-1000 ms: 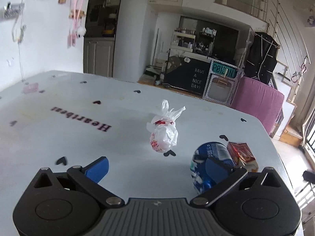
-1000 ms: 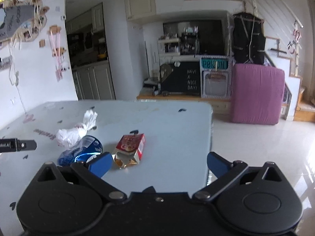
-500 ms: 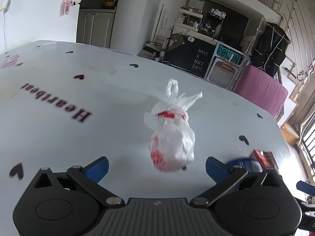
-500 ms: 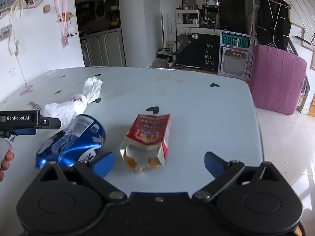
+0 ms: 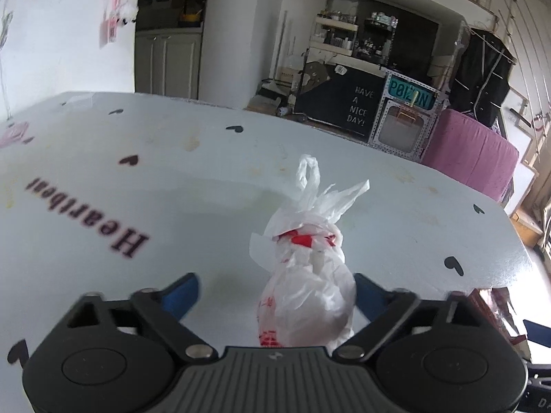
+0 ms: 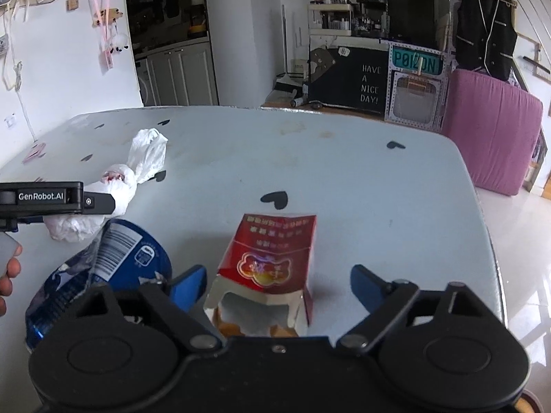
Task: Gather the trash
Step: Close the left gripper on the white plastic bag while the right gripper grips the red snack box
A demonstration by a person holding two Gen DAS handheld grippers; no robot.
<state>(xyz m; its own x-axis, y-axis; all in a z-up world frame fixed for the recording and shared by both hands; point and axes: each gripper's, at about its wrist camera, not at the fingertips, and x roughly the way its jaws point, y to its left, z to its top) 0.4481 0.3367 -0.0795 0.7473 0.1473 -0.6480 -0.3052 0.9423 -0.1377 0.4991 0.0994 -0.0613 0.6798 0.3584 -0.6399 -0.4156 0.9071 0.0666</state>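
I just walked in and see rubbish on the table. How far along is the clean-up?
Nothing looks collected yet: the white bag, the red carton and the crushed blue can all lie on the table. In hand now: the left gripper is closing around the bag, the right gripper around the carton, neither gripping yet. Left: lifting both, then the can.

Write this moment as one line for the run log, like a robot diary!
left tool: closing around white knotted bag | right tool: closing around red carton | blue can: lying on table, untouched
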